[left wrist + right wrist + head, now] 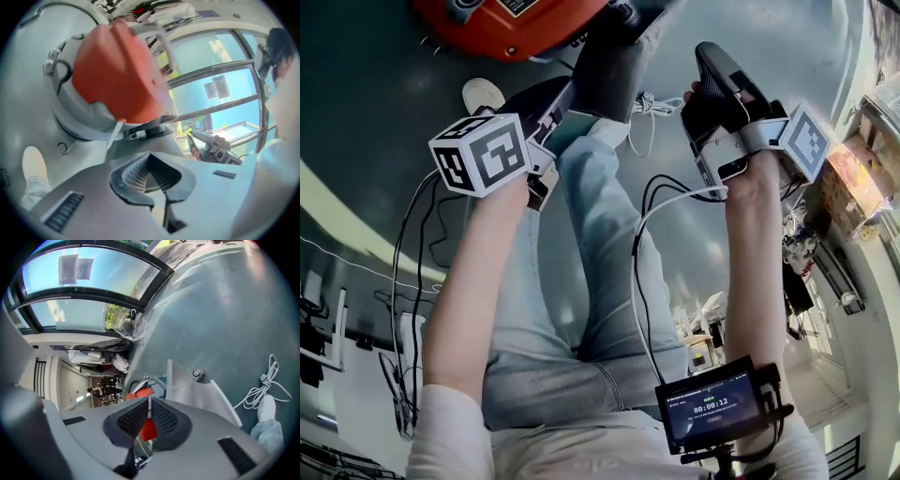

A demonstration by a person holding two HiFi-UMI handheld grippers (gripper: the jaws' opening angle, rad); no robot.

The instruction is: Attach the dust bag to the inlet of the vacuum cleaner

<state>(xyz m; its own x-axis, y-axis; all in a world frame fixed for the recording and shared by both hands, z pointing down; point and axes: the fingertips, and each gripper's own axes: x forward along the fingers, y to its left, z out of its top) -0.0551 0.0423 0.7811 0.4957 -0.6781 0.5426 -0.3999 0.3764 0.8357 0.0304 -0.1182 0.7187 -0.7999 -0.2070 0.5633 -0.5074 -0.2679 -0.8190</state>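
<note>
The orange vacuum cleaner stands on the floor ahead of me; in the left gripper view its orange shell sits on a grey base. The dust bag is a flat dark grey piece hanging in front of it, between my two grippers. My left gripper is shut, and its tips meet the bag's left edge; grey bag material runs on from the closed left gripper. My right gripper is shut and empty, to the right of the bag. From the right gripper the bag shows as a pale panel.
A white cable lies coiled on the floor between the bag and the right gripper. My legs in jeans and a white shoe stand below the grippers. A small monitor hangs at my waist. Shelves and clutter line the right side.
</note>
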